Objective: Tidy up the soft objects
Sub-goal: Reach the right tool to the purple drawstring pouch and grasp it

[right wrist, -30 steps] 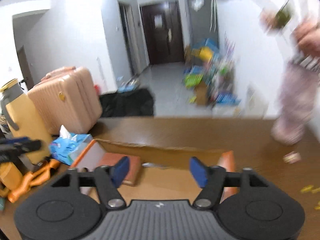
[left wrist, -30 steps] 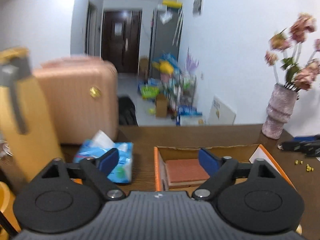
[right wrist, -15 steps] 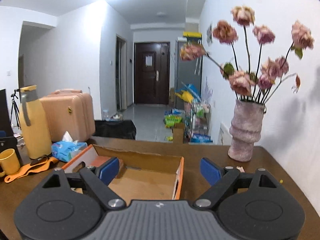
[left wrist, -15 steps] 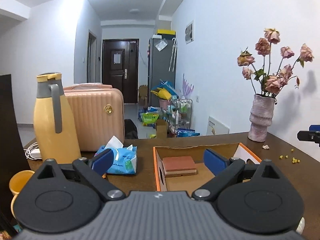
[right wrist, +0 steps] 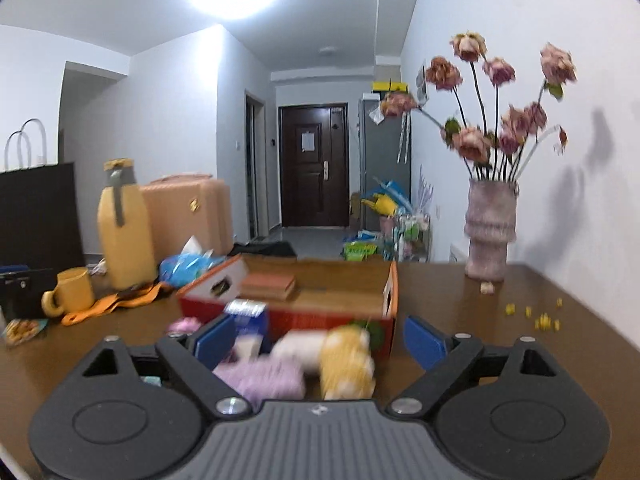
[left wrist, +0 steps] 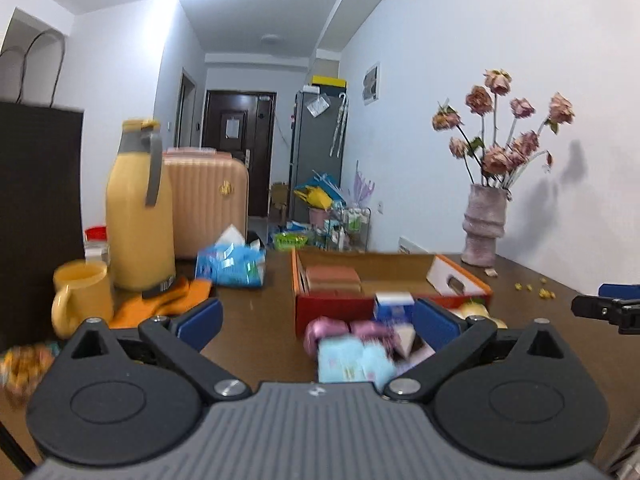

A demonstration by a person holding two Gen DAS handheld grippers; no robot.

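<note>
An orange cardboard box (left wrist: 394, 304) stands on the brown table with a reddish book (left wrist: 332, 276) inside. In front of it lies a blurred pile of soft things: a light blue cloth (left wrist: 352, 362), pink rolls (left wrist: 326, 330), a purple bundle (right wrist: 264, 378), a white roll (right wrist: 298, 350) and a yellow plush (right wrist: 346, 364). A small blue-and-white carton (right wrist: 248, 318) stands among them. My left gripper (left wrist: 318, 322) is open with its jaws opening, and the pile sits ahead untouched. My right gripper (right wrist: 320, 340) is open and opening too, its pads clear of the plush.
A yellow jug (left wrist: 138, 216), yellow mug (left wrist: 80, 300), orange cloth (left wrist: 160, 306) and blue tissue pack (left wrist: 230, 266) stand at the left. A vase of dried flowers (right wrist: 490, 236) is at the far right, with yellow crumbs (right wrist: 540, 318) nearby. A pink suitcase (left wrist: 208, 200) stands behind the table.
Both cameras have drawn back from the box and sunk a little. The pile of soft things has come into view in front of it. Both pairs of jaws stand wider.
</note>
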